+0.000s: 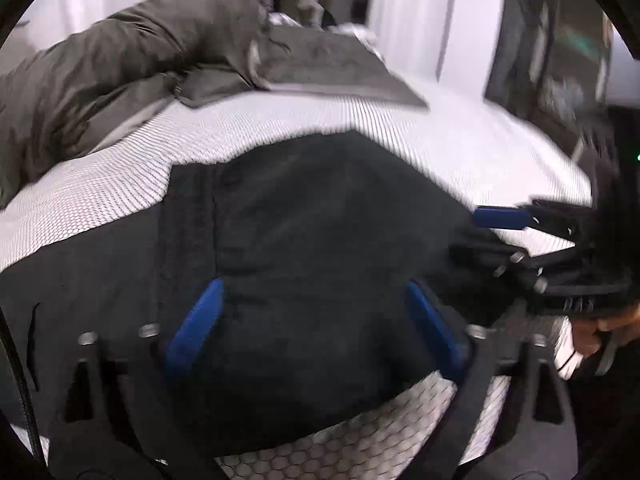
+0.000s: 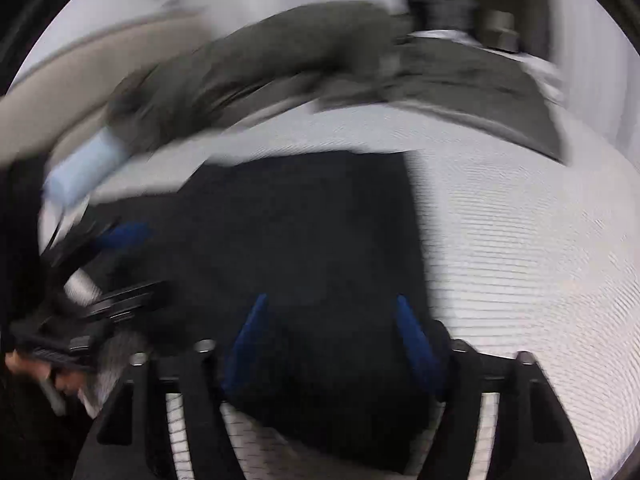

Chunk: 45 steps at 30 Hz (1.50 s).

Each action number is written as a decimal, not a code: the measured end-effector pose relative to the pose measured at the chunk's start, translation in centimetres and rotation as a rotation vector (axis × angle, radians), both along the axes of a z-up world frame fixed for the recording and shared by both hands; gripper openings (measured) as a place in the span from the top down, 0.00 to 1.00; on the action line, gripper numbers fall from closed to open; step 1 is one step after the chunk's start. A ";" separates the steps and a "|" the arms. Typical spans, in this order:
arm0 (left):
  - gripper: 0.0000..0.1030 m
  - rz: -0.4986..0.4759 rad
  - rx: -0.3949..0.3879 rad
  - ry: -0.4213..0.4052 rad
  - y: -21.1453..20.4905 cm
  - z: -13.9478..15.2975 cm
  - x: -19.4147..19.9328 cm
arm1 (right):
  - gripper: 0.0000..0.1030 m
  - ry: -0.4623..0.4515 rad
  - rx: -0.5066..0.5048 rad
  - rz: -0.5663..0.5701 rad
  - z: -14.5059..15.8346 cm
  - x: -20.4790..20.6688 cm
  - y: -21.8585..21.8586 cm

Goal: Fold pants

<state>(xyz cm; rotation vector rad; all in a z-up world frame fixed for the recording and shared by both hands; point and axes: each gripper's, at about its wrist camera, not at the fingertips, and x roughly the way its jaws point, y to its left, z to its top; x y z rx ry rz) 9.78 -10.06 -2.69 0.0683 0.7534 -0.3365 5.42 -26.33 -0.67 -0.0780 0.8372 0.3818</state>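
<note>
Left wrist view gives me the black pants (image 1: 320, 220) spread over the white honeycomb-patterned bed cover (image 1: 440, 136), filling most of the lower half of the picture. My left gripper (image 1: 316, 324) hangs over the dark cloth with its blue pads (image 1: 196, 324) standing well apart; I see fabric beneath and between them but nothing pinched, so I read it as wide and empty. At the right edge the right gripper (image 1: 488, 232) comes in sideways, one blue pad lying over the border of the pants, and a hand (image 1: 600, 332) grips its handle just below. Behind the pants a grey-green garment (image 1: 120, 68) lies heaped on the far side of the bed, next to a flat grey folded piece (image 1: 340, 72). Right wrist view is badly smeared, yet I can make out the pants (image 2: 304, 232) as a dark rectangle with a fairly straight right edge against the cover (image 2: 520, 240). My right gripper (image 2: 332, 340) shows its two blue pads apart over the cloth, pressing on nothing that I can see. The left gripper (image 2: 120, 240) blurs in from the left.
</note>
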 end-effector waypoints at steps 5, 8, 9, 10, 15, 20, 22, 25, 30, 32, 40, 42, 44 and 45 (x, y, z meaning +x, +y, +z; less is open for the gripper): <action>0.46 -0.024 0.122 0.069 0.0 -2.7 0.3 | 0.52 0.044 -0.171 0.053 -3.3 1.6 3.3; 0.47 -0.028 0.104 0.085 1.5 -3.0 0.2 | 0.52 0.012 -0.247 -0.054 -3.2 1.7 0.4; 0.47 -0.025 0.113 0.079 1.8 -3.0 -0.3 | 0.52 0.028 -0.238 -0.087 -3.4 1.8 -1.0; 0.46 -0.027 0.115 0.076 1.9 -2.9 -0.6 | 0.52 0.043 -0.201 -0.095 -3.5 1.9 -1.9; 0.46 -0.027 0.039 0.045 2.0 -0.3 -0.6 | 0.51 -0.008 -0.074 -0.041 -1.0 1.7 -1.4; 0.47 -0.039 0.065 0.108 -0.2 -0.3 3.9 | 0.51 0.038 -0.088 0.052 -1.5 6.8 3.6; 0.51 -0.010 0.114 0.133 -0.1 -1.5 5.2 | 0.52 0.089 -0.159 0.043 -3.3 9.0 5.0; 0.56 -0.015 0.061 0.141 1.2 -1.6 5.6 | 0.52 0.109 -0.192 -0.008 -4.1 10.0 2.7; 0.55 -0.013 0.089 0.119 1.3 -1.8 4.7 | 0.52 0.106 -0.128 -0.076 -3.6 10.6 -1.3; 0.55 -0.002 0.076 0.121 1.3 -0.9 4.3 | 0.51 0.087 -0.161 -0.066 -3.1 10.0 -0.5; 0.53 0.065 0.026 0.137 1.8 -0.2 8.4 | 0.51 0.101 -0.018 -0.016 -2.1 12.4 4.2; 0.61 0.079 -0.009 0.179 2.7 -1.3 9.2 | 0.52 0.156 -0.062 -0.029 -3.7 12.8 4.6; 0.62 0.067 -0.019 0.172 3.3 -1.1 9.0 | 0.52 0.149 -0.148 -0.034 -4.0 13.1 4.2; 0.62 0.064 -0.015 0.169 3.5 -1.0 8.8 | 0.52 0.147 -0.181 -0.057 -3.9 13.4 3.9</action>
